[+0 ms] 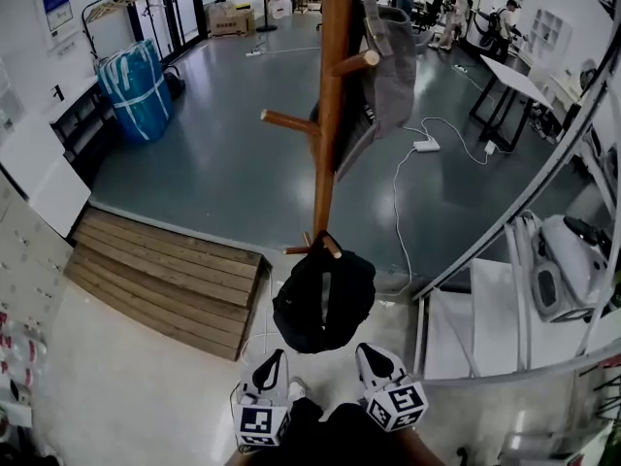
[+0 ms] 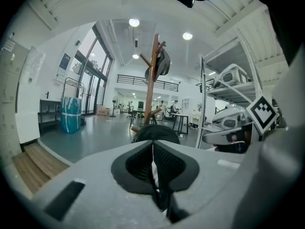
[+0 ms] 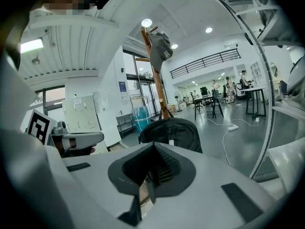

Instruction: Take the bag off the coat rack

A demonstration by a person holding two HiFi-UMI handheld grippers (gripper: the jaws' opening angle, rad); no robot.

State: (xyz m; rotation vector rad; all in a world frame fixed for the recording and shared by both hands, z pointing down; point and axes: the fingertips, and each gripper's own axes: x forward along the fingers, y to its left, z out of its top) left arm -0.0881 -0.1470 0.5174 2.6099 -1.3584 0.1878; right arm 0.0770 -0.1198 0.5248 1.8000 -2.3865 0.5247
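Observation:
A black bag [image 1: 325, 299] hangs from a low peg of the wooden coat rack [image 1: 333, 115], just in front of both grippers. Higher on the rack hangs a grey bag [image 1: 388, 76]. My left gripper [image 1: 275, 359] and right gripper [image 1: 369, 353] sit side by side at the bottom edge, short of the black bag, both shut and empty. In the left gripper view the black bag [image 2: 155, 132] shows beyond the shut left gripper [image 2: 152, 162], with the rack [image 2: 151, 80] behind. In the right gripper view the bag [image 3: 171, 130] sits beyond the right gripper [image 3: 153, 170].
A wooden step [image 1: 165, 275] lies to the left of the rack. A metal shelf frame [image 1: 514, 231] with white devices [image 1: 563, 270] stands close on the right. A power strip [image 1: 425, 146] and its cable lie on the grey floor behind. A blue wrapped bundle [image 1: 136, 90] stands far left.

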